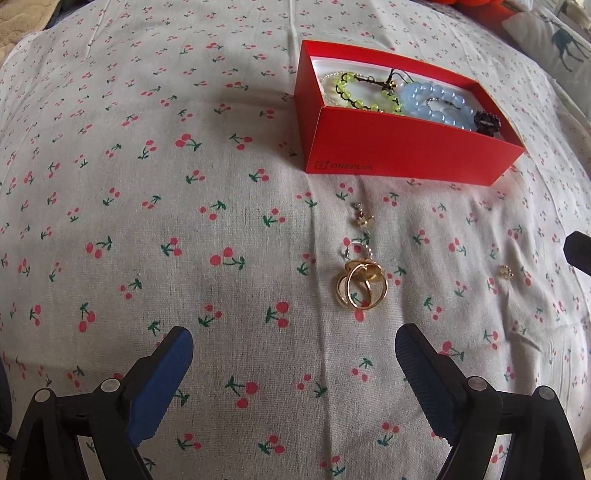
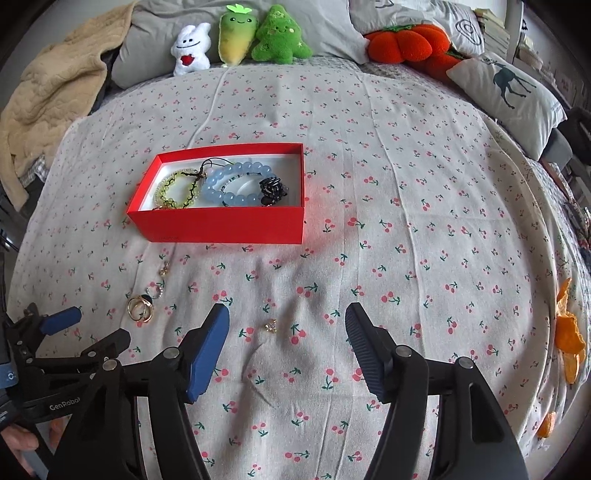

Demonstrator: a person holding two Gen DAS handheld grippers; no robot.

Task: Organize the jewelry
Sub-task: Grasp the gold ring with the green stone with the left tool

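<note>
A red box (image 1: pixel 402 147) (image 2: pixel 221 223) lies open on the cherry-print bedspread. It holds a green bead bracelet (image 2: pixel 177 190), a blue bead bracelet (image 2: pixel 236 184) and a dark flower piece (image 2: pixel 273 190). Gold rings (image 1: pixel 362 284) (image 2: pixel 141 308) lie in front of the box, with a silver ring (image 1: pixel 354 249) and a small gold earring (image 1: pixel 364 218) beyond them. Another small gold earring (image 1: pixel 506 272) (image 2: pixel 270 326) lies apart. My left gripper (image 1: pixel 293 350) is open, just short of the rings. My right gripper (image 2: pixel 286 325) is open around the lone earring.
Plush toys (image 2: pixel 240 33) and pillows (image 2: pixel 509 92) line the far side of the bed. A beige blanket (image 2: pixel 48 92) lies at the far left. Orange peel (image 2: pixel 569 336) lies at the right edge. The left gripper shows in the right wrist view (image 2: pixel 61 319).
</note>
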